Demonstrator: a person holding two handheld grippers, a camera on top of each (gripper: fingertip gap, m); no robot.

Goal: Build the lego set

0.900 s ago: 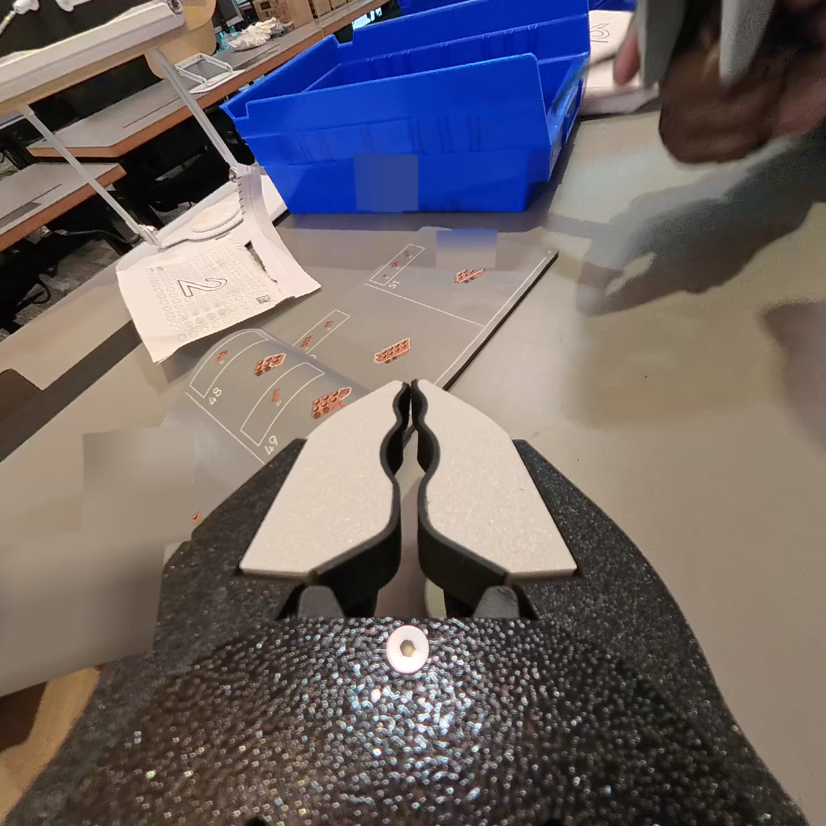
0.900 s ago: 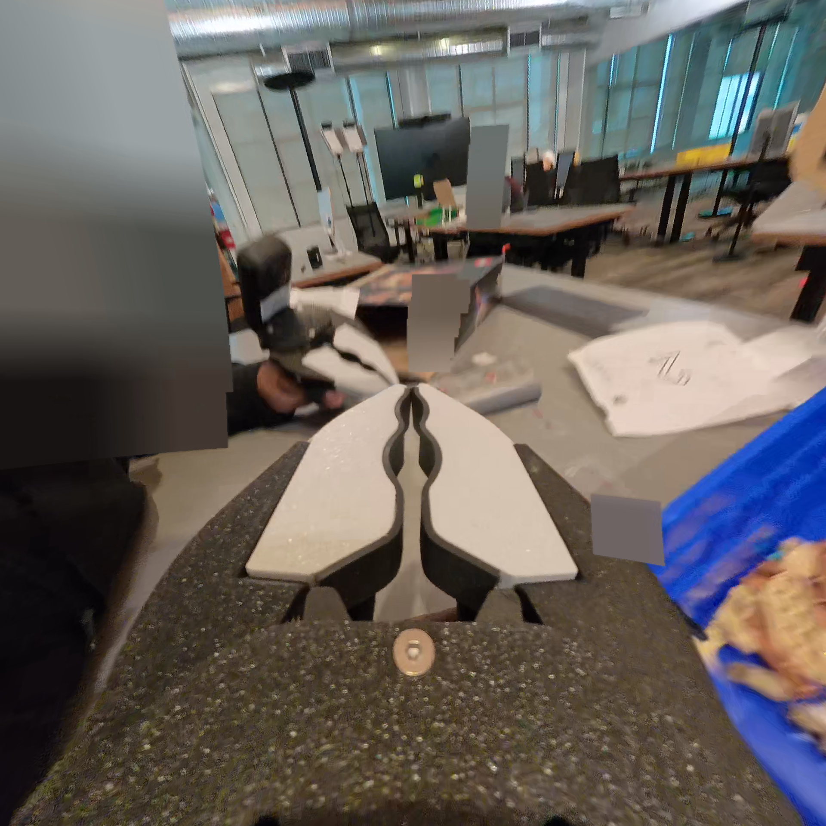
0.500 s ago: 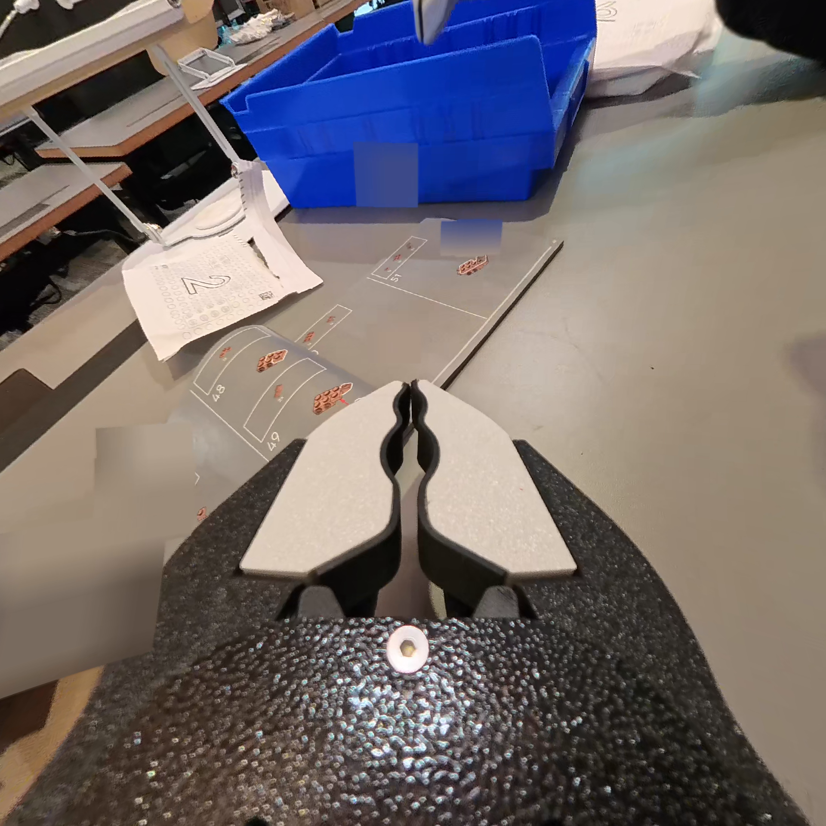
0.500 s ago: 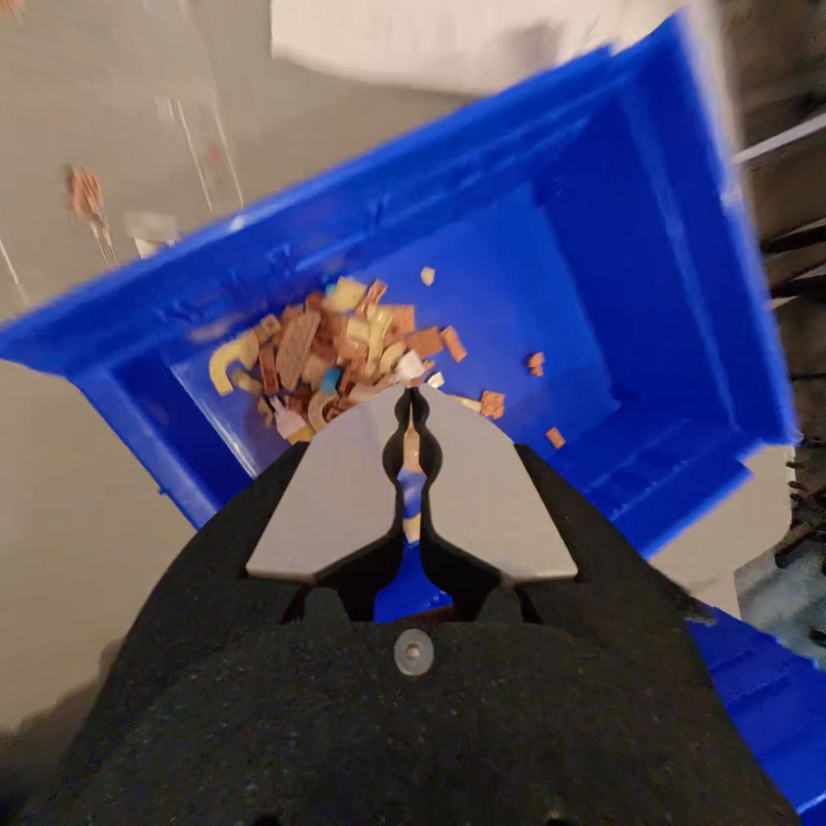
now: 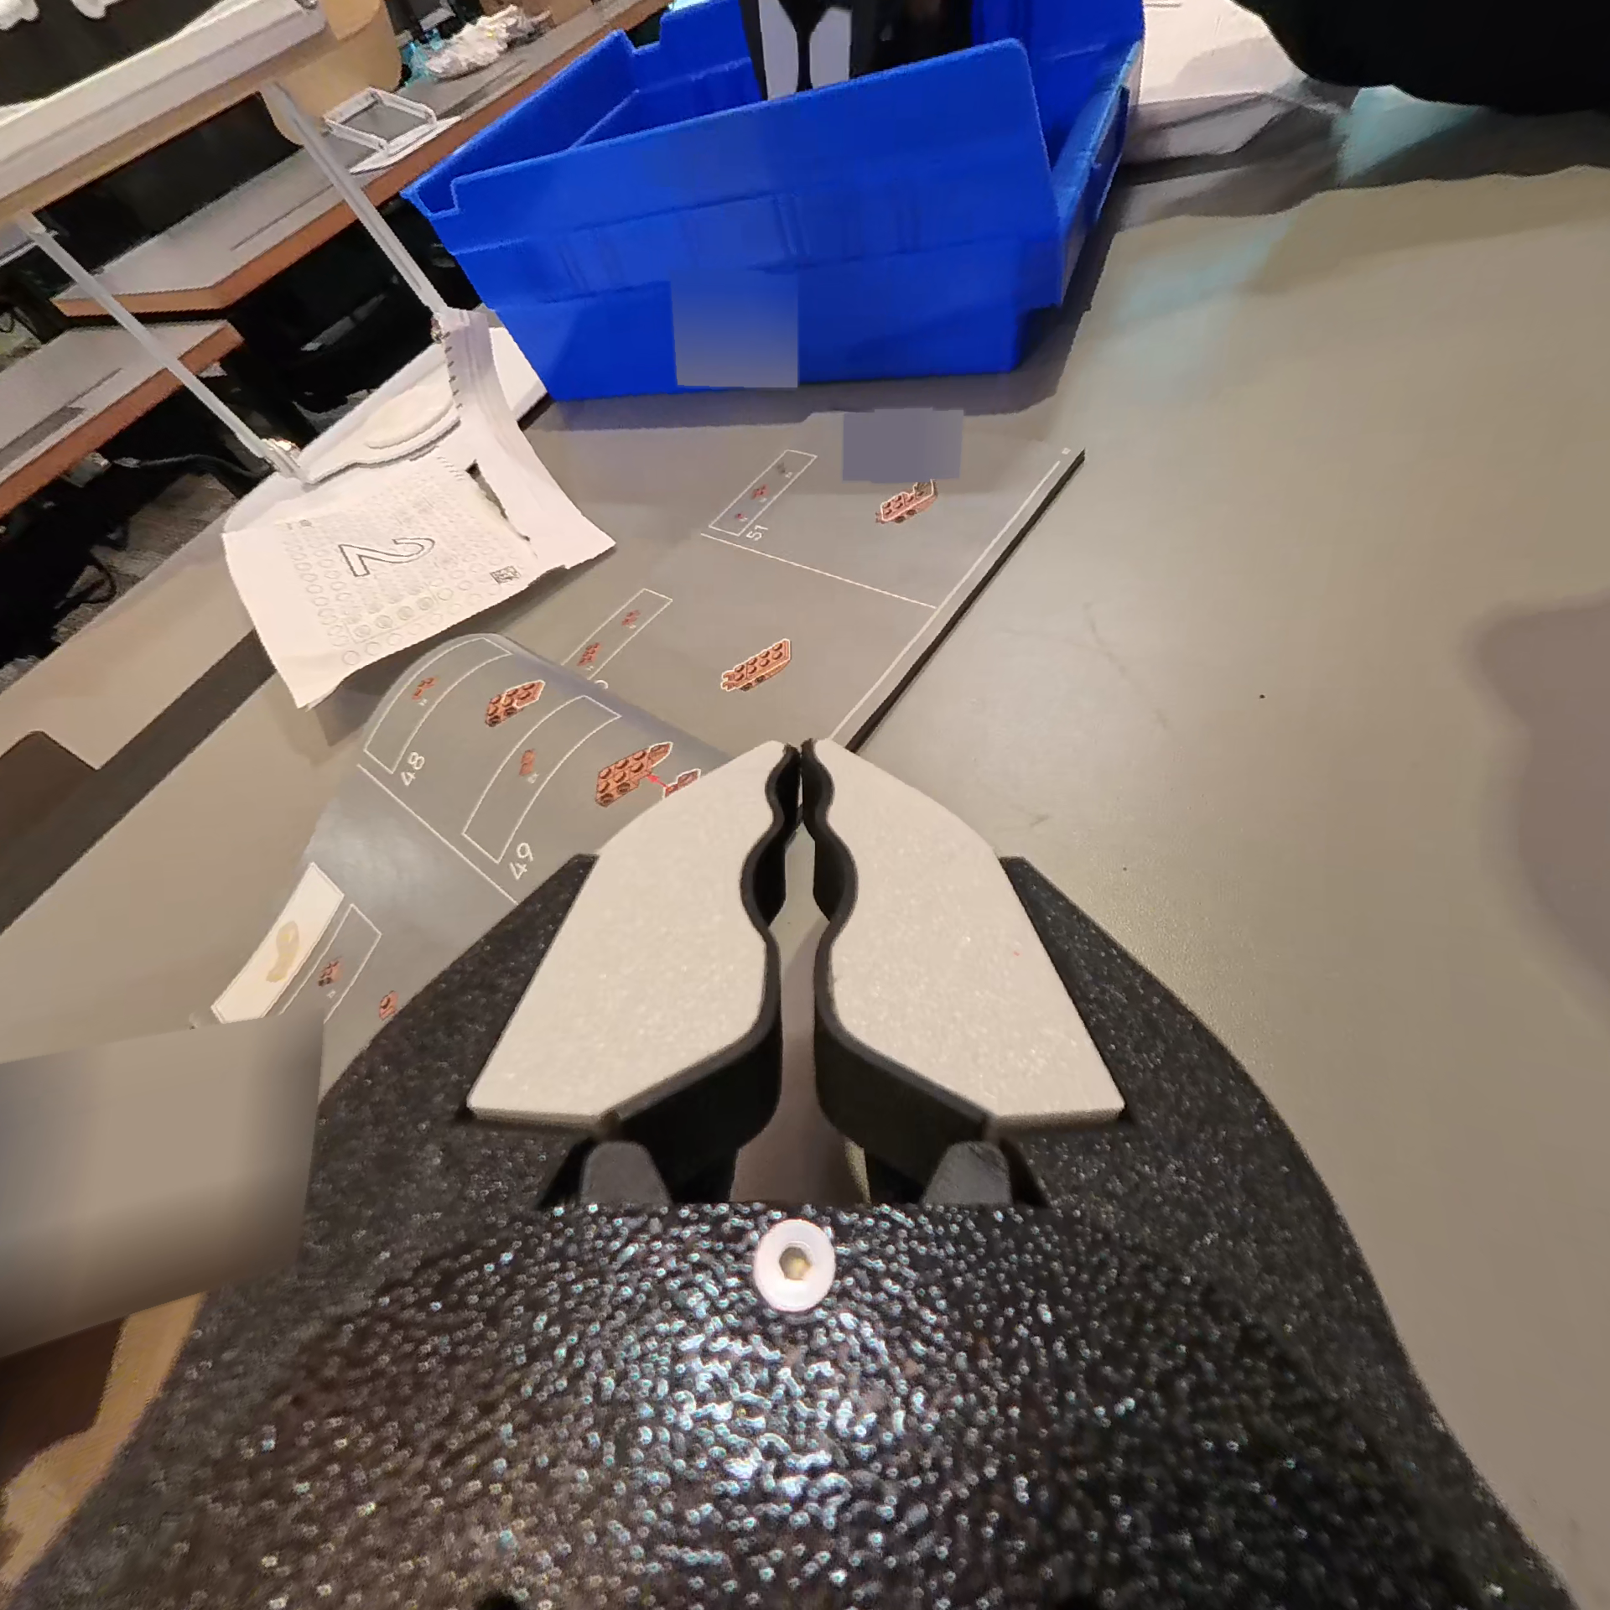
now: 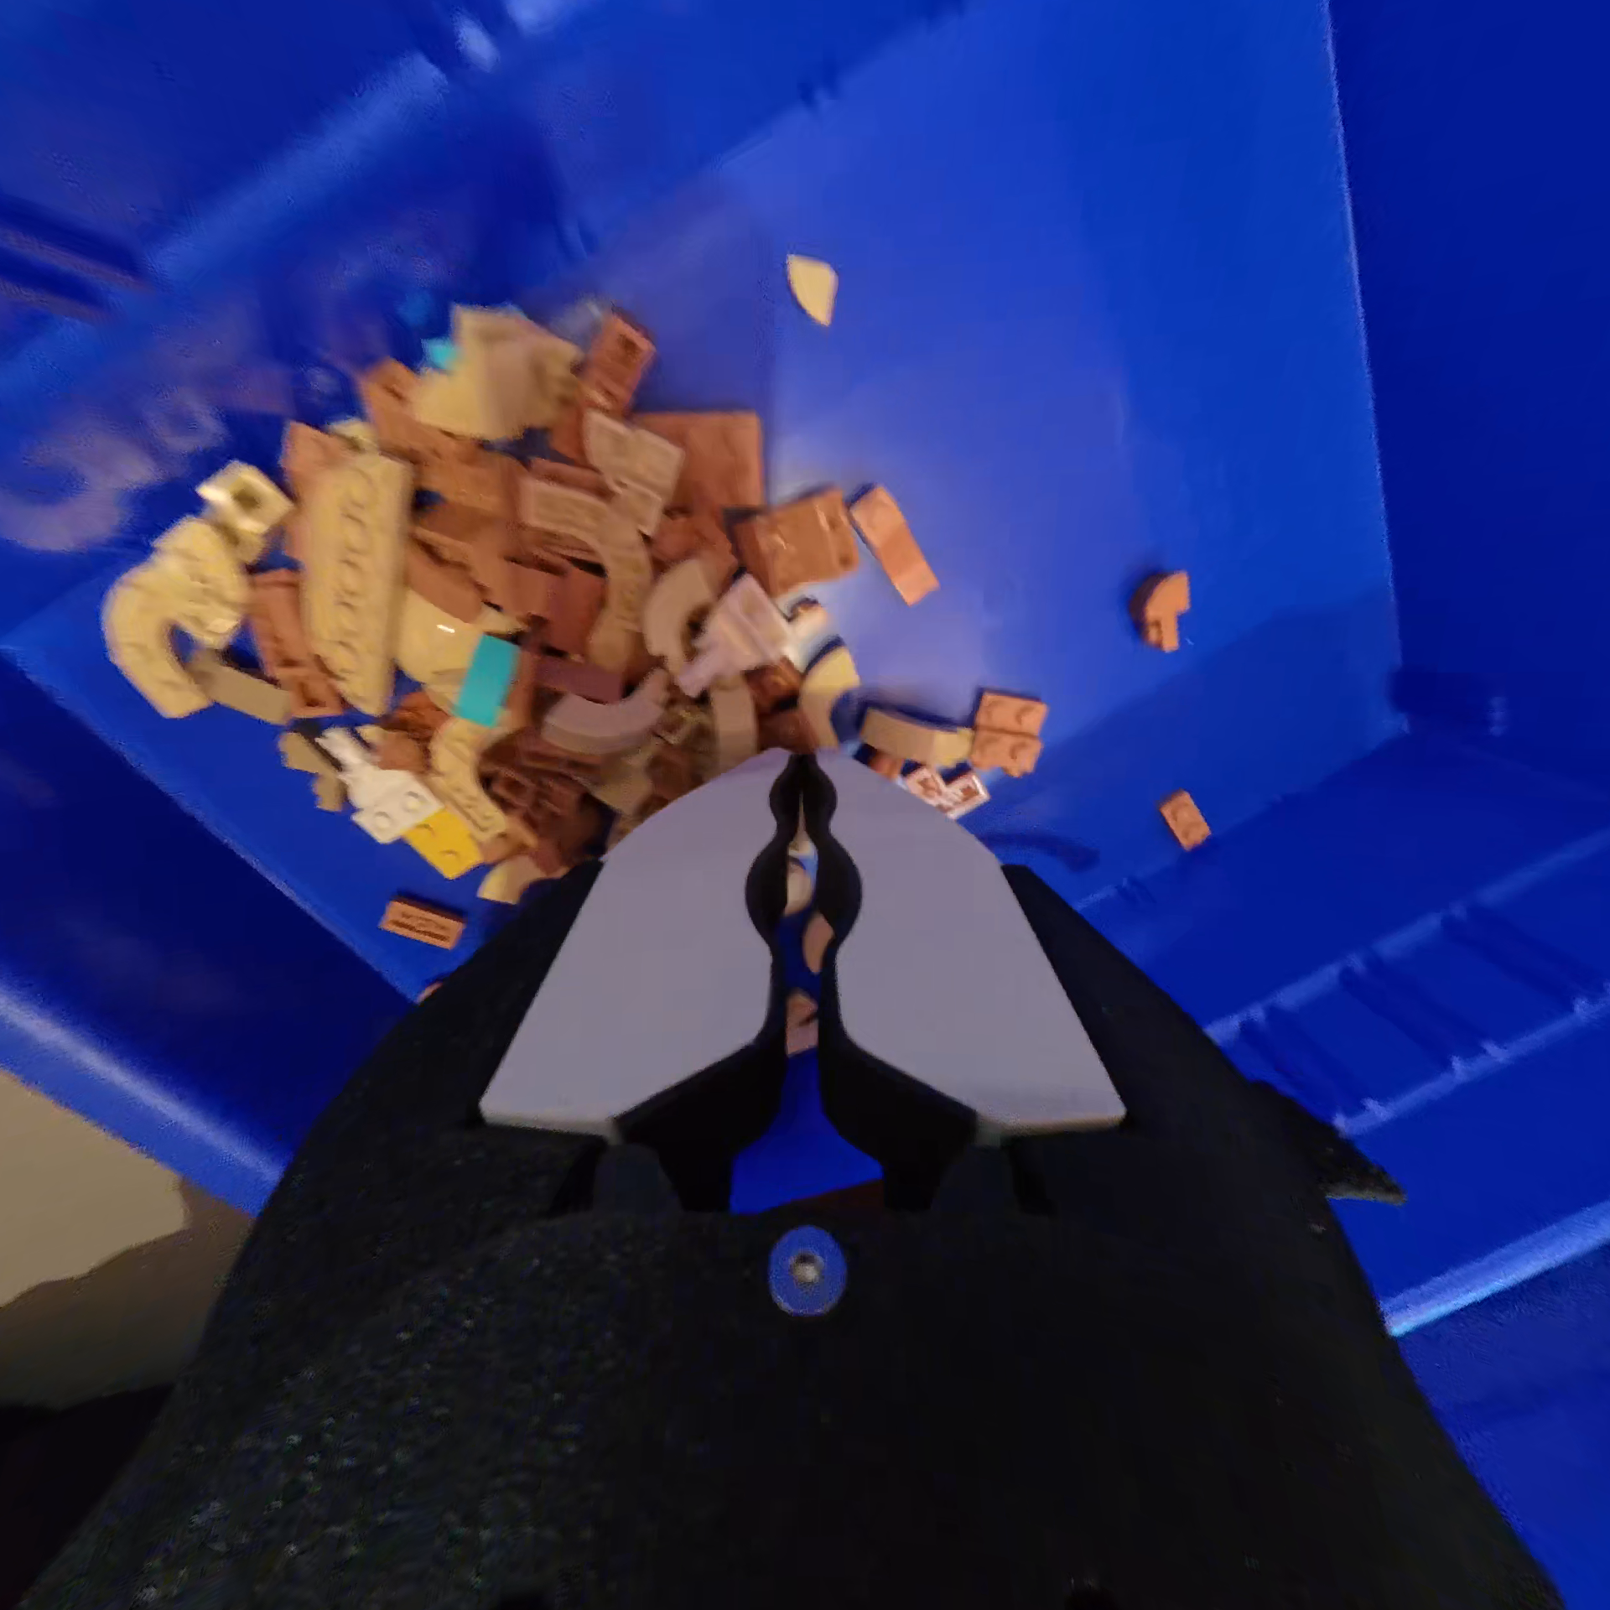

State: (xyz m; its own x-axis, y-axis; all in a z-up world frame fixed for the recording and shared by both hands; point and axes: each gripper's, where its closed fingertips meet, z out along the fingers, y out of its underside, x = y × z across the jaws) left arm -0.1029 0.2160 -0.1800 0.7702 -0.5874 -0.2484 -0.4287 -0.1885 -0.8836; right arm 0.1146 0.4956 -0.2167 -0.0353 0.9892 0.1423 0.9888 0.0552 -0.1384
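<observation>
Left gripper (image 5: 800, 747): jaws closed tip to tip, nothing between them; poised over near edge of open grey instruction booklet (image 5: 767, 610) lying flat on grey desk (image 5: 1263, 540).

Right gripper (image 6: 803, 760): jaws closed, empty; inside blue bin (image 6: 1089, 366), tips just beside heap of small building bricks (image 6: 488, 610). Heap mostly tan and brown, with one teal, one yellow and a few white pieces; piled toward one bin wall. Several loose brown bricks (image 6: 1011, 727) scattered on bin floor nearby. Contact with heap not resolvable through blur.
</observation>
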